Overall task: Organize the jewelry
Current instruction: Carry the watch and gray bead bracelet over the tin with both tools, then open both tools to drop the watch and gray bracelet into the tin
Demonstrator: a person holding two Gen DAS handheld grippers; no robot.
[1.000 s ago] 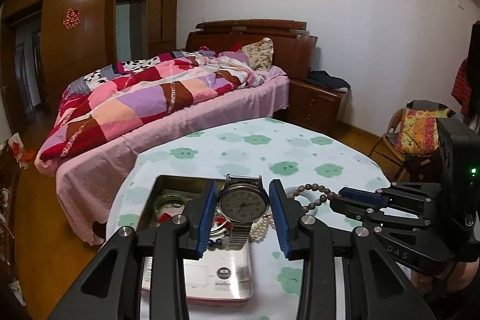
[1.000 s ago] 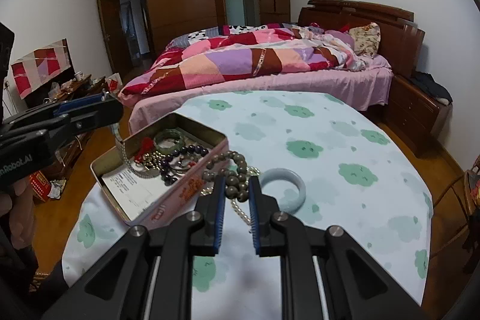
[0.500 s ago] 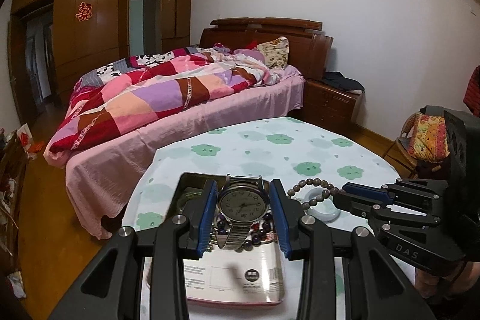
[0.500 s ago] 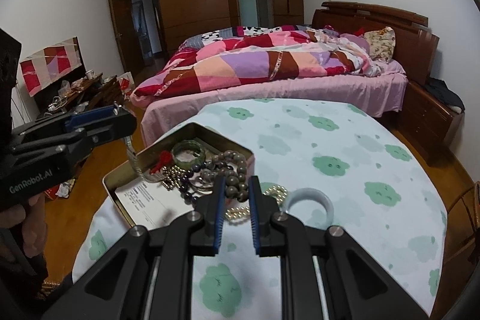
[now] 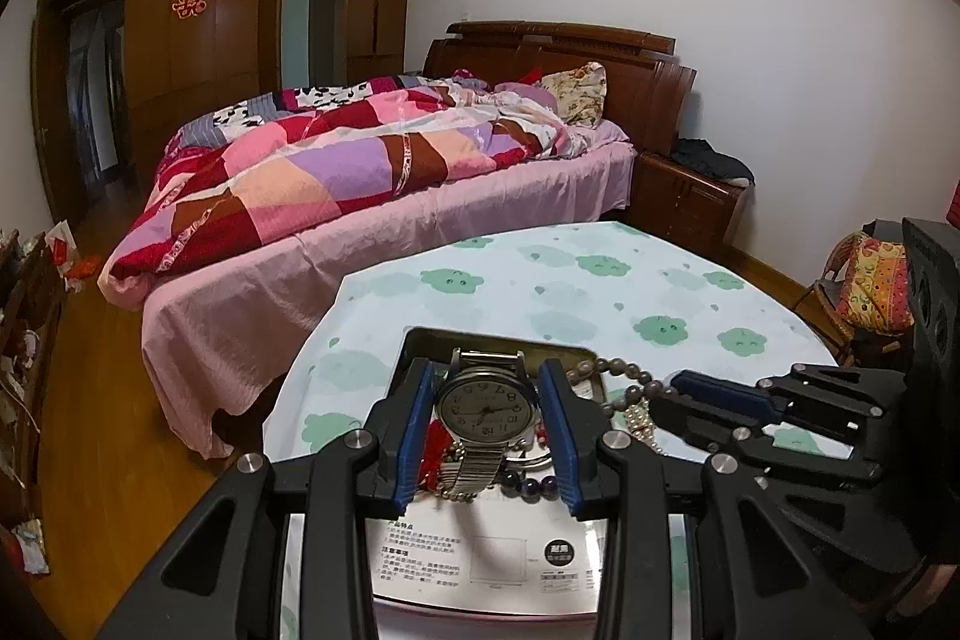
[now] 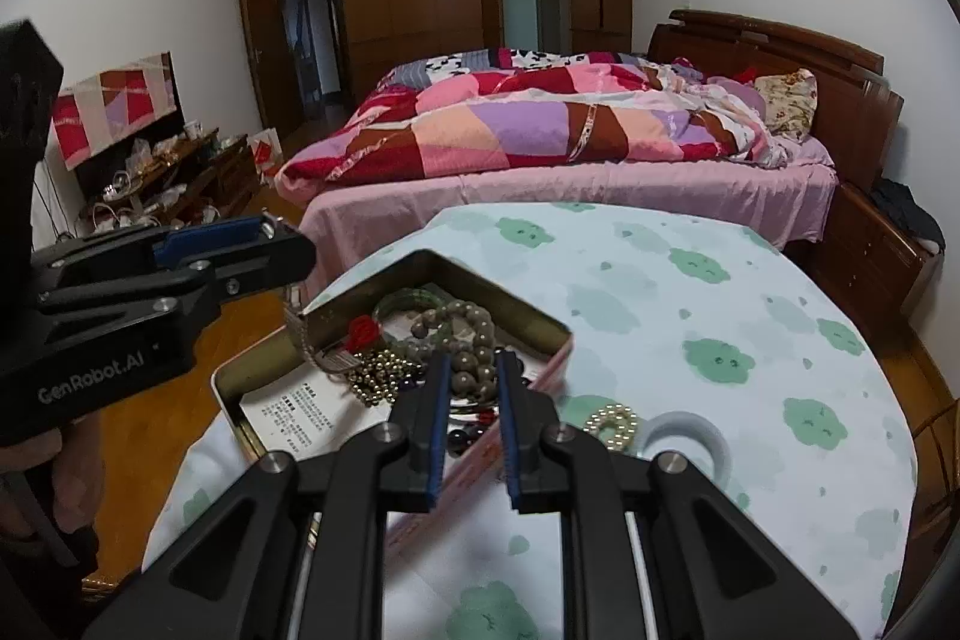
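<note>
My left gripper [image 5: 486,388] is shut on a silver wristwatch [image 5: 485,407] with a metal band, holding it over the open pink tin box [image 5: 498,589]. My right gripper [image 6: 471,370] is shut on a brown bead bracelet [image 6: 465,337] and holds it over the same tin [image 6: 534,322]. The tin holds a green bangle [image 6: 403,303], a red charm [image 6: 362,330], gold beads [image 6: 375,376] and a printed leaflet [image 6: 294,409]. A pearl bracelet [image 6: 612,421] and a white jade bangle [image 6: 687,439] lie on the table right of the tin.
The round table [image 6: 720,316] has a pale cloth with green clouds. Behind it stands a bed [image 6: 570,130] with a patchwork quilt. A wooden nightstand [image 5: 684,196] is at the right, a chair [image 5: 864,280] at the far right, a cluttered TV cabinet [image 6: 156,178] at the left.
Both grippers moved left over the tin. The bead bracelet went from beside the tin to above its contents. The watch stays held over the tin.
</note>
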